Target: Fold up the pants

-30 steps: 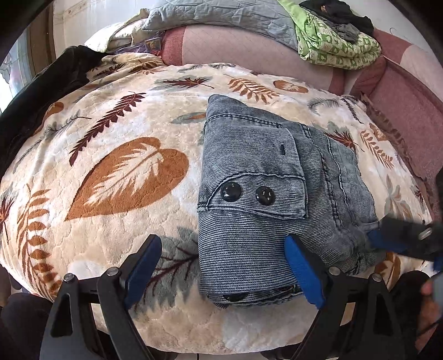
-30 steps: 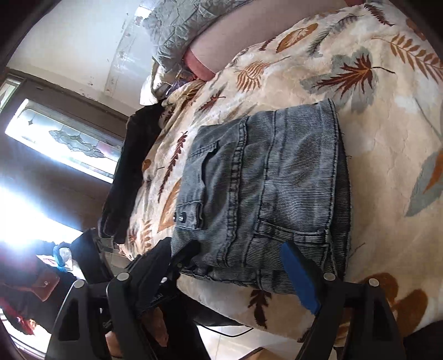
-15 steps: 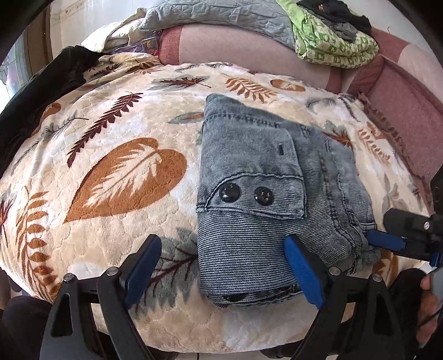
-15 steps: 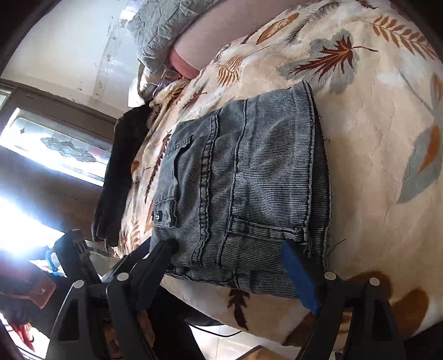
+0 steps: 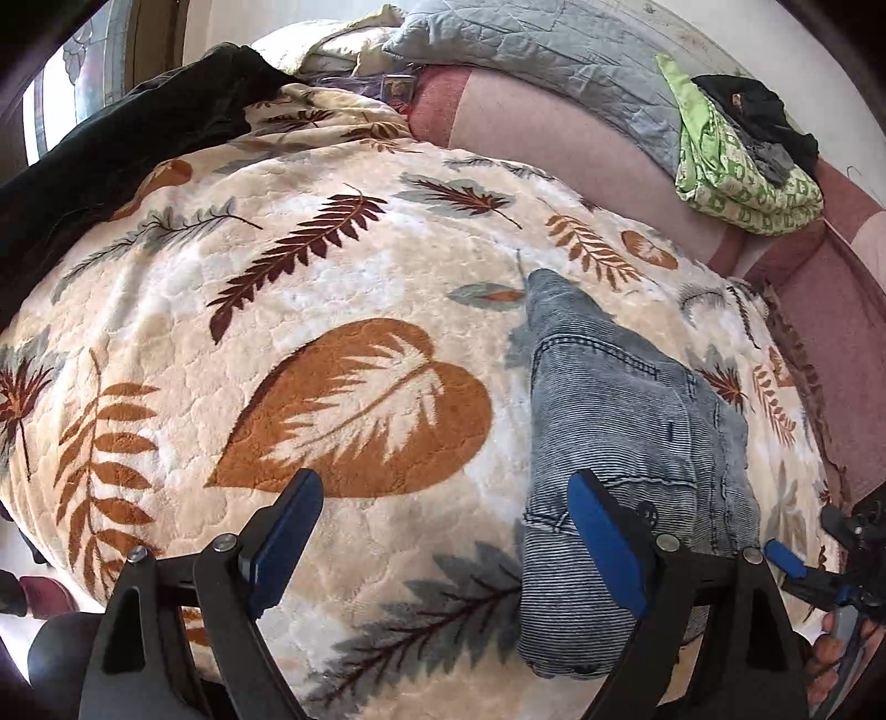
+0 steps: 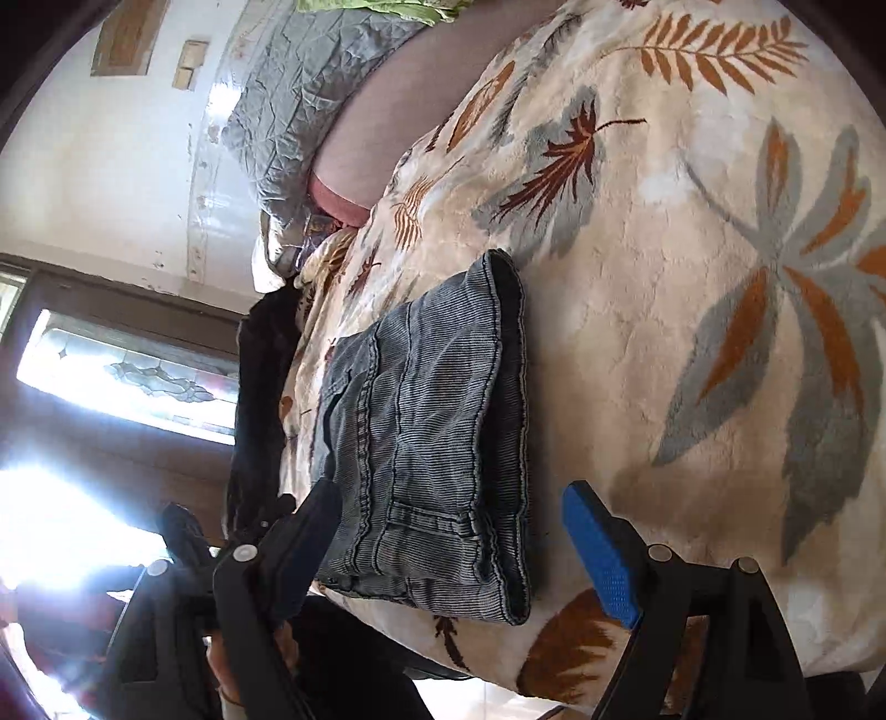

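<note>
Two fisheye views from handheld grippers over a bed.

Left wrist view: folded grey-blue denim pants [image 5: 626, 421] lying as a compact bundle on a cream plush blanket [image 5: 310, 310] printed with brown, rust and grey leaves. Bundle at right of centre, near the blanket's front edge, stitched seams and a pocket flap facing up. Left gripper [image 5: 448, 545] spread wide and released, nothing clamped; its blue-padded right finger overlapping the bundle's left part in the picture, contact impossible to tell, its left finger over bare blanket beside a large rust-coloured leaf. At far right edge, tip of the right gripper [image 5: 797, 570] poking in just beside the pants, blue pad visible, fingers of a hand [image 5: 830, 653] wrapped round its handle below. Behind the blanket: pink upholstered bed end [image 5: 559, 144], grey quilted coverlet [image 5: 531, 50], folded green-and-white patterned cloth [image 5: 742, 177] with dark clothing [image 5: 758, 111] piled on top. Black garment [image 5: 111, 149] draped along the blanket's left side, next to a window.

Right wrist view: same folded pants [image 6: 432, 443] seen from the side, stacked layers and belt-loop seam at the blanket [image 6: 692, 310] edge. Right gripper [image 6: 448, 548] also wide apart and released, holding nothing; bundle's near end showing between its two fingers, pads clear of the cloth. Bright patterned-glass window [image 6: 127, 376] at left, grey quilt [image 6: 310, 94] above.
</note>
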